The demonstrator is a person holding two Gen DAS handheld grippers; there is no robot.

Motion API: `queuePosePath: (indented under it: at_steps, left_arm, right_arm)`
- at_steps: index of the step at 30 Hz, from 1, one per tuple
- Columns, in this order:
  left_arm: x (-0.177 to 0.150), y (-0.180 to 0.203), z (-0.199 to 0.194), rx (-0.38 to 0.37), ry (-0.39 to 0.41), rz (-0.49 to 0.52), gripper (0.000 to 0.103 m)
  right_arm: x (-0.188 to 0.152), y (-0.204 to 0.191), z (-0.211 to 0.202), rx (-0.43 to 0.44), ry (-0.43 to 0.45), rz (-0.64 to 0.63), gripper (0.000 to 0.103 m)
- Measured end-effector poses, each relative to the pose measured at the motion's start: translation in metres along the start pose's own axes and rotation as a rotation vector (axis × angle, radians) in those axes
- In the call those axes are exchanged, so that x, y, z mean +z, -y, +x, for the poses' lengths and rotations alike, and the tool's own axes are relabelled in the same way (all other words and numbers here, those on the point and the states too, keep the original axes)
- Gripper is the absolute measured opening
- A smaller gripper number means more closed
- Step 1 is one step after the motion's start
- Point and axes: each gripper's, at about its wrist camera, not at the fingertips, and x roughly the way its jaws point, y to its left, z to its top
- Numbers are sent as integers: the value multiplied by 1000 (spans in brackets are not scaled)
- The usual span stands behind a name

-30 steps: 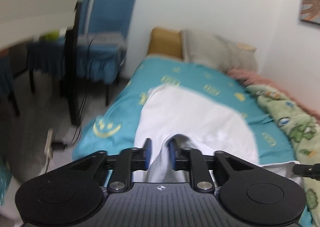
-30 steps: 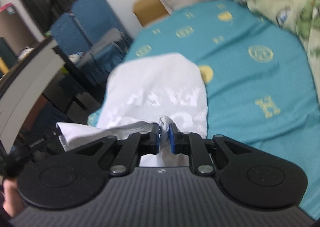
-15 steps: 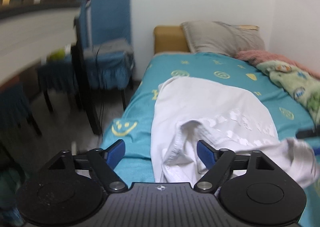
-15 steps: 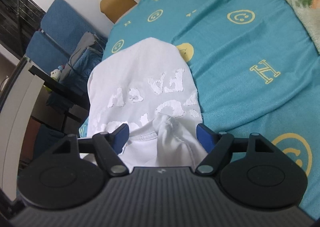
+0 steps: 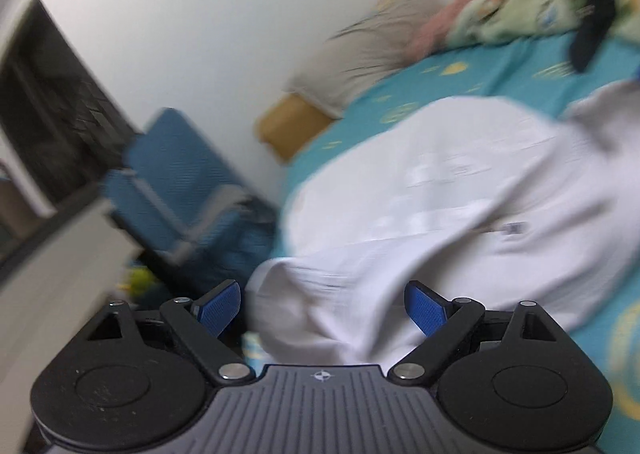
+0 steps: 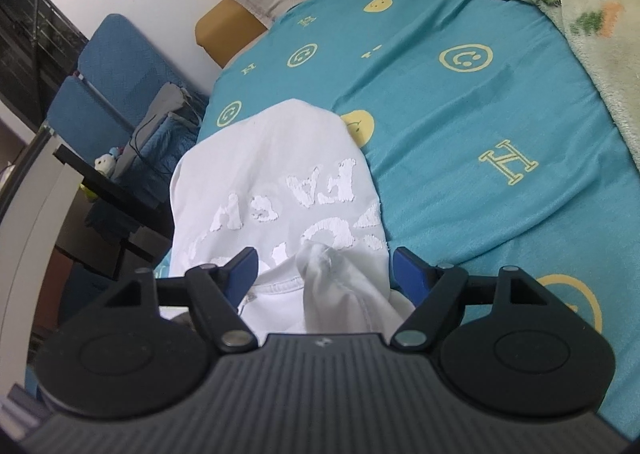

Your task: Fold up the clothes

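Both tools, left tool and right tool, clamped on the white shirt one second ago, now stand released, the shirt lying on the bed directly ahead, one fold apparently laid.

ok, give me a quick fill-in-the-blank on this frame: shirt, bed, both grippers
1. The white shirt lies on a bed sheet coloured ____.
2. The fingers of the right gripper stand ____, with nothing clamped between them.
3. The left gripper is also ____.
4. The sheet is printed with yellow letters and ____ faces.

Missing words: teal; open; open; smiley
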Motion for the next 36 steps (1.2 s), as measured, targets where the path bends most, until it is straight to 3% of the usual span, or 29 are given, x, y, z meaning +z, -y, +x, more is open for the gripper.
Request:
queuePosePath:
  at_steps: [6, 9, 12, 17, 19, 23, 27, 30, 36]
  left_arm:
    - [3, -15, 3, 149, 12, -58, 91]
    - [12, -38, -19, 182, 77, -156, 91]
    - [20, -57, -44, 201, 137, -239, 91]
    - [22, -68, -75, 225, 197, -278, 91]
    - [23, -73, -83, 236, 216, -293, 91]
    - [21, -73, -95, 229, 228, -300, 94]
    - [18, -63, -104, 204, 214, -281, 94]
    - [16, -57, -99, 225, 227, -253, 94]
    - [12, -63, -98, 249, 221, -293, 94]
  right_arm:
    - [0, 3, 0, -25, 12, -11, 76]
    - [1, 4, -2, -29, 12, -32, 77]
    - [1, -1, -6, 22, 9, -52, 77]
    - [-8, -37, -25, 141, 34, -218, 77]
    - [-16, -54, -26, 149, 35, -317, 76]
    - [-29, -72, -12, 44, 36, -438, 76]
    - [-31, -70, 6, -40, 34, -428, 76]
    - [-34, -68, 18, -103, 26, -434, 76]
    - [-48, -63, 28, -242, -11, -489, 75]
